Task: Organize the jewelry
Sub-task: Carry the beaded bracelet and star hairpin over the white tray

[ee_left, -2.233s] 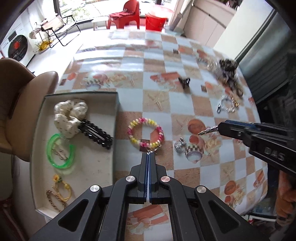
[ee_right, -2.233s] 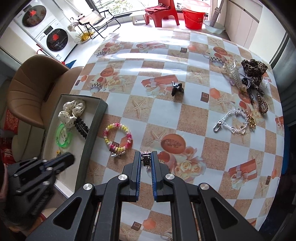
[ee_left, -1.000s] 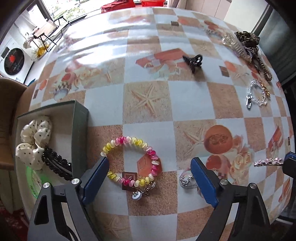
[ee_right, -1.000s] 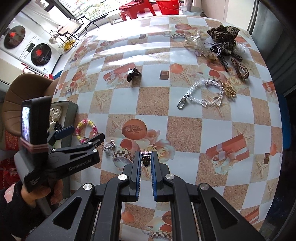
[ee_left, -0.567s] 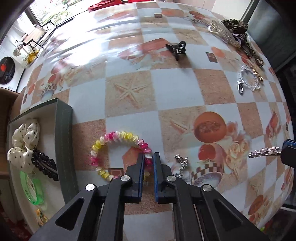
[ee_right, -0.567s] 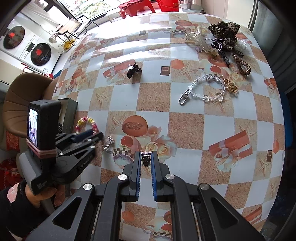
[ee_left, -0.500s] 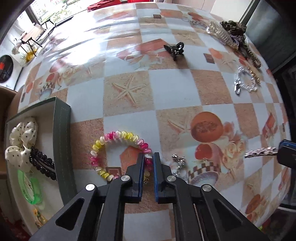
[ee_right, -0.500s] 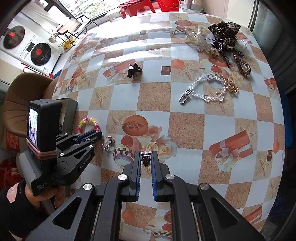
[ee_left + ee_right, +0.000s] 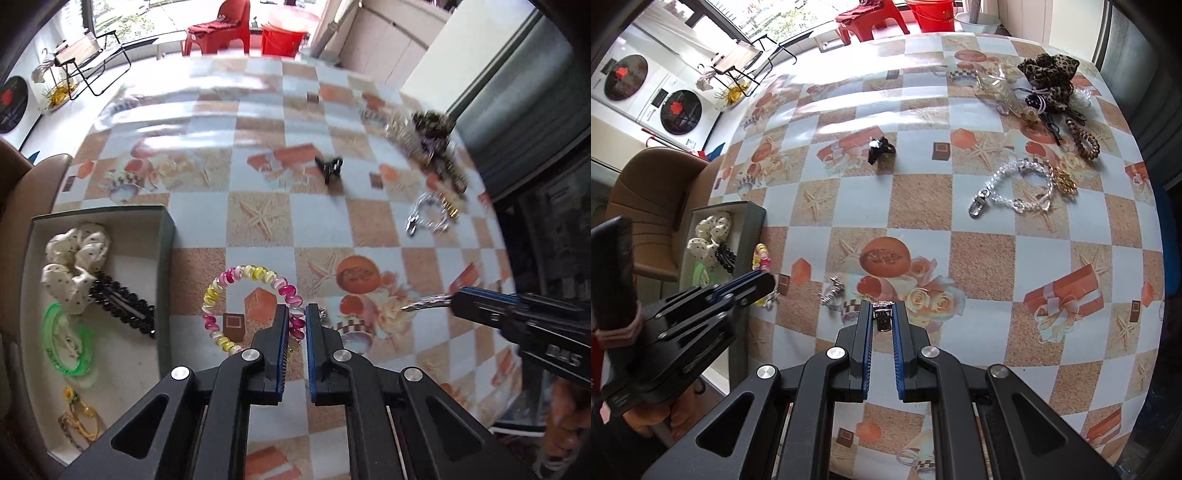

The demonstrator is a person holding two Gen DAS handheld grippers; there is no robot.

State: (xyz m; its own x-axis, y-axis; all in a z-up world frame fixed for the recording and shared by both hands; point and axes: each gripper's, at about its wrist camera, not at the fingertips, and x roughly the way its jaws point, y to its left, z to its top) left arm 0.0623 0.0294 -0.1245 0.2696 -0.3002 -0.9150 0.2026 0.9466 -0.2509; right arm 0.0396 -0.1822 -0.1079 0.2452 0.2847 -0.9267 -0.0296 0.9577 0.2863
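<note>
Here, in the left wrist view, the left gripper [image 9: 296,325] is pinched on the pink-and-yellow beaded bracelet [image 9: 251,308], its jaws having just closed across the beads on the loop's right side, a hold that looks meant for carrying the loop sideways. The bracelet hangs over the patterned tablecloth [image 9: 266,192], just beside the open tray [image 9: 166,258], which already keeps a dotted scrunchie [image 9: 75,258], a black hair clip [image 9: 122,308] and a green bangle [image 9: 64,345]. At the right edge the right gripper [image 9: 456,301] grips a silvery chain piece [image 9: 428,304].

In the right wrist view, the right gripper's narrow jaws pinch that small silver piece [image 9: 882,315] clear of the cloth, likely waiting its turn for the tray [image 9: 753,236]. A silver trinket [image 9: 833,291] lies just ahead. Farther off, unsorted, lie a small black claw clip [image 9: 881,147], a clear bead chain [image 9: 1019,188] and a leopard scrunchie [image 9: 1051,79].
</note>
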